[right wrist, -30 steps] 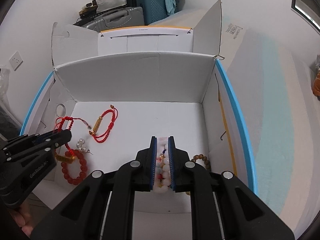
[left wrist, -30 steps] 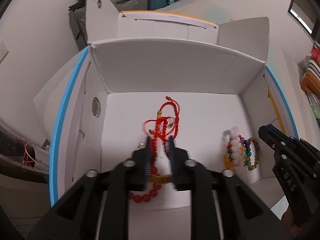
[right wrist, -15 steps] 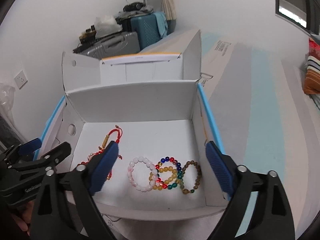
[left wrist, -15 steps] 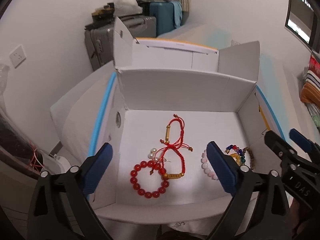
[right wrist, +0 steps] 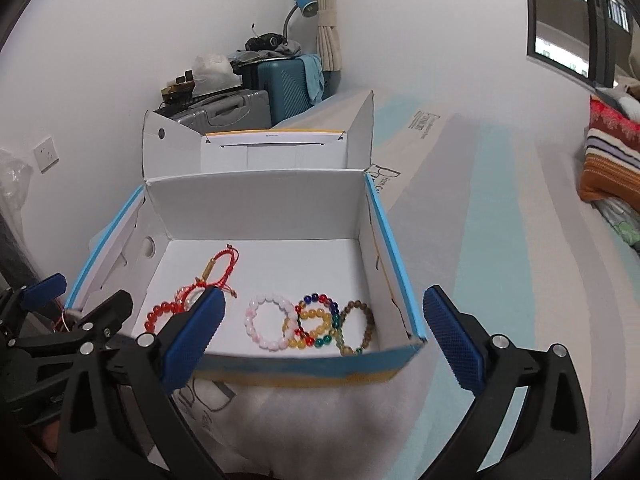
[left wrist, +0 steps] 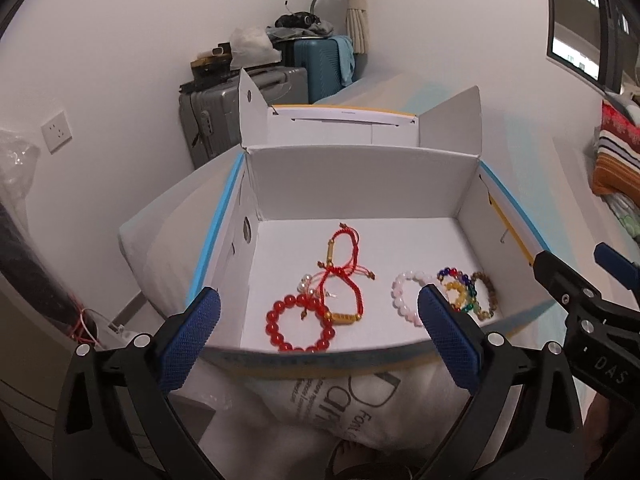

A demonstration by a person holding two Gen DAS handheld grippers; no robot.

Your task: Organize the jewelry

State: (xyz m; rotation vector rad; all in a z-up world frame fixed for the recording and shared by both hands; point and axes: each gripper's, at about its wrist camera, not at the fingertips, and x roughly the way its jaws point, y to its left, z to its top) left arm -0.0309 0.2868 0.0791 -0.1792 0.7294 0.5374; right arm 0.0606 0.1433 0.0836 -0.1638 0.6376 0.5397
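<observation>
Bracelets (right wrist: 312, 326) roughly side-by-side across box (right wrist: 256, 200)

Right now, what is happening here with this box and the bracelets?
A person holds a gripper in each hand; the left gripper and right gripper are both open, empty, in front of the white box. Inside lie the red bracelets on the left, the pink, multicoloured and brown bracelets on the right.

White walls with a socket (left wrist: 57, 131); grey suitcase (left wrist: 224, 108) beside teal suitcase (right wrist: 286, 84), blue desk lamp (right wrist: 303, 5), beige curtain (left wrist: 357, 8), dark window (right wrist: 568, 20).
</observation>
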